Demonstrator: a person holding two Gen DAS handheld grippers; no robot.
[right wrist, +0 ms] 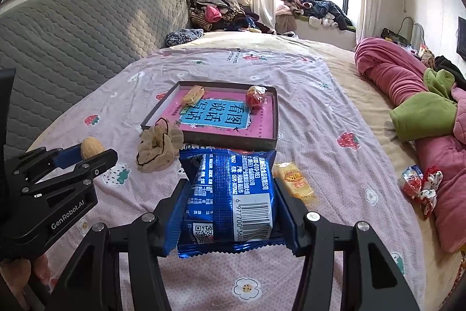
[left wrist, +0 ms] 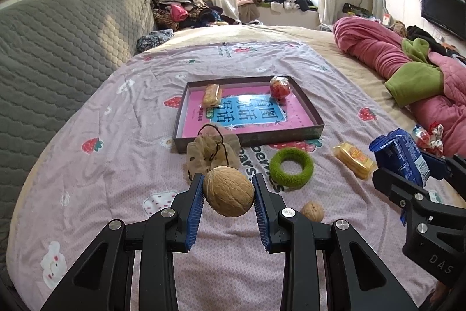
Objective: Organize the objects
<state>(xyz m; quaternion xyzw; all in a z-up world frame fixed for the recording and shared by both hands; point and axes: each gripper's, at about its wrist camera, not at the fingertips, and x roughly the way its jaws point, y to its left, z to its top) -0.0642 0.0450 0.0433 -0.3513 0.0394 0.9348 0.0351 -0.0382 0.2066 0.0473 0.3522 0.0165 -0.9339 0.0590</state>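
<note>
My left gripper (left wrist: pixel 228 191) is shut on a large walnut (left wrist: pixel 228 191), held above the pink bedsheet; the right wrist view shows the same walnut (right wrist: pixel 91 147) at far left. A blue snack packet (right wrist: pixel 230 194) sits clamped in my right gripper (right wrist: pixel 230 203), also seen in the left wrist view as the packet (left wrist: pixel 400 155). Ahead lies a shallow dark box tray (left wrist: pixel 308 104) with a pink and blue printed bottom. In it are a yellow wrapped cake (left wrist: pixel 212 95) and a red wrapped candy (left wrist: pixel 279 88). A beige scrunchie (left wrist: pixel 211 150) leans on the tray's near edge.
On the sheet lie a green fuzzy ring (left wrist: pixel 291 168), a second yellow wrapped cake (left wrist: pixel 354 160), a small walnut (left wrist: pixel 313 211) and red-and-white wrapped candies (right wrist: pixel 421 185). A pink and green blanket (right wrist: pixel 422 112) is heaped at right, a grey quilted headboard (left wrist: pixel 52 54) at left.
</note>
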